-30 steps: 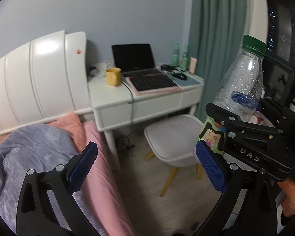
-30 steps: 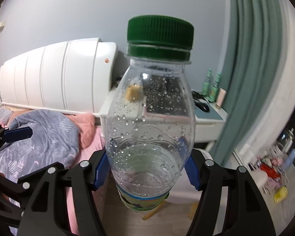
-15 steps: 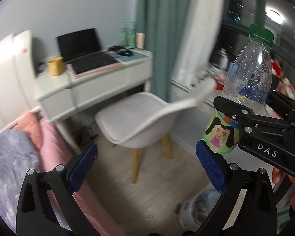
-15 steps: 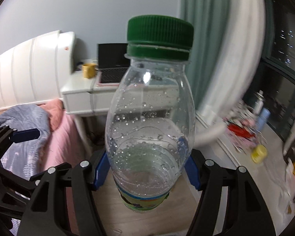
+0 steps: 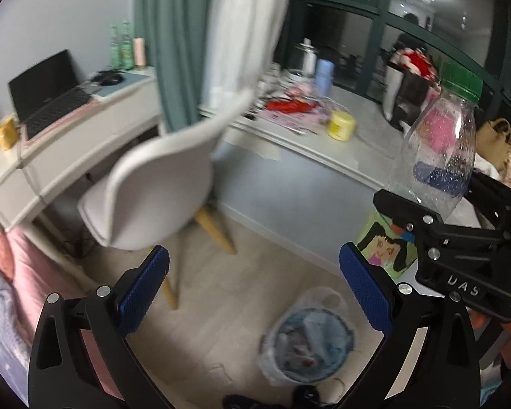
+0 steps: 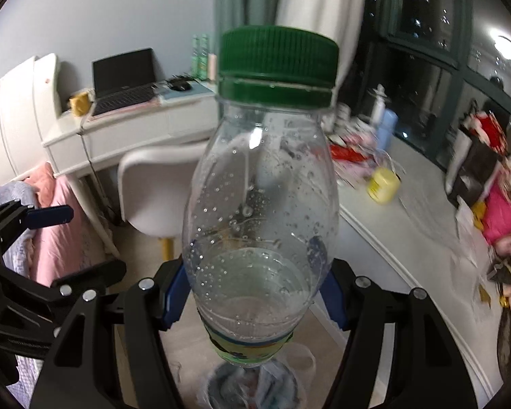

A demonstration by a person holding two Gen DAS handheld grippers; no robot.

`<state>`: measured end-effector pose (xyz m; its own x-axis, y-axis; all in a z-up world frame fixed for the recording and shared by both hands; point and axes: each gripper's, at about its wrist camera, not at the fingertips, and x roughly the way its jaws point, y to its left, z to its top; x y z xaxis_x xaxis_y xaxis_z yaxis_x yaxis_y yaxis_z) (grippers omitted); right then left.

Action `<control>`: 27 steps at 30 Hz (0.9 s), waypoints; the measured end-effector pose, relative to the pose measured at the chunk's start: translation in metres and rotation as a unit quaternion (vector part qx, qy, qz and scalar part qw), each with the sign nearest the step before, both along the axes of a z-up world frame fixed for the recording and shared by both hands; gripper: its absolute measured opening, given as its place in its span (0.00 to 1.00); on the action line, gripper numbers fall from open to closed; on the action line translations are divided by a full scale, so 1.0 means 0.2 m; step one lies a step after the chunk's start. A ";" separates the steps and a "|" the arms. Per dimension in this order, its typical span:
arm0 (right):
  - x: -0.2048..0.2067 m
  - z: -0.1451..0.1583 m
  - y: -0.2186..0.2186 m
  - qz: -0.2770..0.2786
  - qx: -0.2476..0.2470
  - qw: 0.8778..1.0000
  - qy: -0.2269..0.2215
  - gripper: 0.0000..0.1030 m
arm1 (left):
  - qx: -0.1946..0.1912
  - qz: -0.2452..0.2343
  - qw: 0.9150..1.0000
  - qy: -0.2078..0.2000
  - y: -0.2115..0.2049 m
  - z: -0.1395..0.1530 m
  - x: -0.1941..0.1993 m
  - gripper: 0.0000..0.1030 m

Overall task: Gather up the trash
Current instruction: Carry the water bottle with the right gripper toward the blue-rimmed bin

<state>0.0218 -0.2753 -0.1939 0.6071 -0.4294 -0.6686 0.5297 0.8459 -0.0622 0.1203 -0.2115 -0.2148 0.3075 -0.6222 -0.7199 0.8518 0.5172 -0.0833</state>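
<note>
My right gripper (image 6: 255,296) is shut on a clear plastic bottle (image 6: 260,204) with a green cap and a cartoon label, held upright. The bottle also shows in the left wrist view (image 5: 432,156), at the right, clamped in the right gripper (image 5: 439,235). My left gripper (image 5: 252,289) is open and empty. A lined trash bin (image 5: 308,344) full of rubbish stands on the floor below, between the left fingers. In the right wrist view the bin (image 6: 252,385) lies under the bottle.
A white chair (image 5: 160,184) stands at the left before a white desk (image 5: 68,143) with a laptop. A pink bed (image 5: 3,266) is at far left. A window ledge (image 5: 306,143) holds a yellow jar and clutter. Curtains hang behind.
Both views have swung right and downward, from the desk toward the window ledge and floor. The trash bin has come into view below. The bottle stays clamped in the right gripper.
</note>
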 end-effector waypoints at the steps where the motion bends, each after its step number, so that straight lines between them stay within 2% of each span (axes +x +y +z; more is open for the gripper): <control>1: -0.06 -0.01 -0.03 -0.005 0.001 1.000 0.005 0.61 | 0.004 -0.008 1.000 -0.003 -0.04 -0.01 -0.06 0.94; 8: -0.35 -0.07 -0.13 -0.022 0.010 0.999 0.030 0.61 | 0.004 -0.030 1.000 0.003 -0.16 -0.06 -0.29 0.94; 15: -0.52 -0.25 -0.14 -0.052 0.040 0.996 0.060 0.61 | 0.040 -0.062 0.997 0.017 -0.19 -0.25 -0.41 0.94; 18: -0.55 -0.38 -0.13 -0.060 0.063 0.994 0.067 0.61 | 0.058 -0.072 0.995 0.024 -0.17 -0.36 -0.42 0.94; 22: -0.57 -0.62 -0.08 -0.068 0.097 0.989 0.092 0.61 | 0.078 -0.083 0.993 0.028 -0.16 -0.53 -0.41 0.94; 27: -0.58 -0.86 -0.04 -0.082 0.130 0.983 0.100 0.61 | 0.116 -0.101 0.988 0.029 -0.16 -0.78 -0.43 0.94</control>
<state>-0.0941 -0.2843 -0.3658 0.3898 -0.3095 -0.8673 0.6598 0.7509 0.0286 0.0347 -0.2441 -0.3701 0.1483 -0.4831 -0.8629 0.9368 0.3483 -0.0340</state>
